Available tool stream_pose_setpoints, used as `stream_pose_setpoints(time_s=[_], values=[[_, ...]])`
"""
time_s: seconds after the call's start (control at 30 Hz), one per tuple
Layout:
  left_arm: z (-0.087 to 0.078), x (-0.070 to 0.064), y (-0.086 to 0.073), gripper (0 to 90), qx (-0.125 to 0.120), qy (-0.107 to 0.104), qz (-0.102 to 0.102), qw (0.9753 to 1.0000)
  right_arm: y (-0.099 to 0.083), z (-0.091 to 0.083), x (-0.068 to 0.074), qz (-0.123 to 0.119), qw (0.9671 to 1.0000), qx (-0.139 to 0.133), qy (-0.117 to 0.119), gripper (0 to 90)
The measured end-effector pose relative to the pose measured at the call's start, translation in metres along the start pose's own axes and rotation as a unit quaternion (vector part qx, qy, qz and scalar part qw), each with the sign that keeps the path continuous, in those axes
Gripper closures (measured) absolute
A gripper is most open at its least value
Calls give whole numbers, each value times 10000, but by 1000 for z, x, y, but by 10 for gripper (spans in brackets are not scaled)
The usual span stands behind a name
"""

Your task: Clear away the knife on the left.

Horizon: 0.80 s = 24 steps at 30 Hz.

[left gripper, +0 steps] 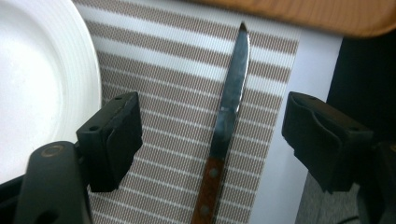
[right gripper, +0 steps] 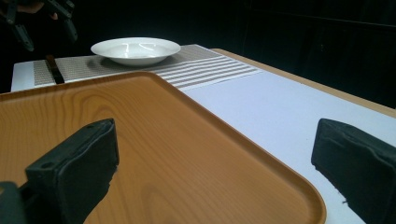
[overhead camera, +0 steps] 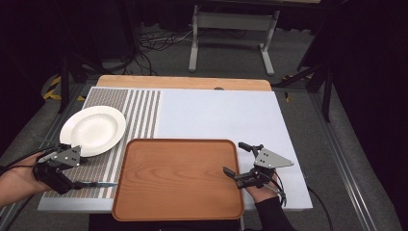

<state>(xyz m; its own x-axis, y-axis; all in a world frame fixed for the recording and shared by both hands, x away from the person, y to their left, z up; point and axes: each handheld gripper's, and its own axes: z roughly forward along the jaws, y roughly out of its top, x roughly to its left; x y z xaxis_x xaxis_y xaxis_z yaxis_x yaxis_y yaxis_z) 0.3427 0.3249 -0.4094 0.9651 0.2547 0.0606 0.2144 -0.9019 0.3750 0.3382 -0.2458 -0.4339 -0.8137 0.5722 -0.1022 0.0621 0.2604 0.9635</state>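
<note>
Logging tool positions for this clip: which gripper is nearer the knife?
Left. The left gripper hangs open over the knife; the right gripper sits across the tray.

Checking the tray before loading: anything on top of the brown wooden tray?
The brown wooden tray has bare wood grain, nothing lying on it. The right gripper, jaws open, sits at its right edge. What lies under the tray is covered.

Large rectangular wooden tray with rounded corners, flat at the near edge of the white tabletop. Just left of it, a brown-and-white striped woven placemat. On the mat, a round white ceramic plate toward the left side and a wooden-handled steel knife near the front, tip toward the tray.
</note>
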Motion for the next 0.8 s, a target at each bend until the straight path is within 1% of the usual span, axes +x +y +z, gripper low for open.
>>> stream_pose_setpoints(time_s=[0.07,0.1,0.2,0.27,0.4,0.47,0.5,0.57,0.63,0.67,0.73,0.8], values=[[1,2,-1,243,94,-33,24,9999,0,0,0,-13,10000,2,-2,15],[2,2,-2,245,165,-68,-11,9998,0,0,0,-15,10000,3,-2,15],[4,3,-2,263,313,-88,63,9995,0,0,0,-16,10000,14,2,15],[5,2,-3,277,435,-122,59,9990,0,0,0,-23,10000,9,3,15],[9,3,-4,311,627,-170,167,9977,0,0,0,-32,10000,22,-2,15],[11,3,-5,331,777,-188,204,9966,0,0,0,-36,10000,26,6,15],[12,4,-4,337,872,-207,297,9955,0,0,0,-37,10000,27,7,15],[14,4,-4,364,1000,-231,408,9939,0,0,0,-46,10000,32,7,15],[16,3,-5,398,1058,-248,525,9927,0,0,0,-44,10000,32,11,15],[17,2,-5,411,1104,-228,537,9922,0,0,0,-41,10000,33,9,15],[19,2,-5,435,1200,-258,657,9903,-1,0,0,-44,10000,38,14,15],[21,2,-6,461,1298,-255,704,9887,-1,0,0,-57,10000,54,14,15]])
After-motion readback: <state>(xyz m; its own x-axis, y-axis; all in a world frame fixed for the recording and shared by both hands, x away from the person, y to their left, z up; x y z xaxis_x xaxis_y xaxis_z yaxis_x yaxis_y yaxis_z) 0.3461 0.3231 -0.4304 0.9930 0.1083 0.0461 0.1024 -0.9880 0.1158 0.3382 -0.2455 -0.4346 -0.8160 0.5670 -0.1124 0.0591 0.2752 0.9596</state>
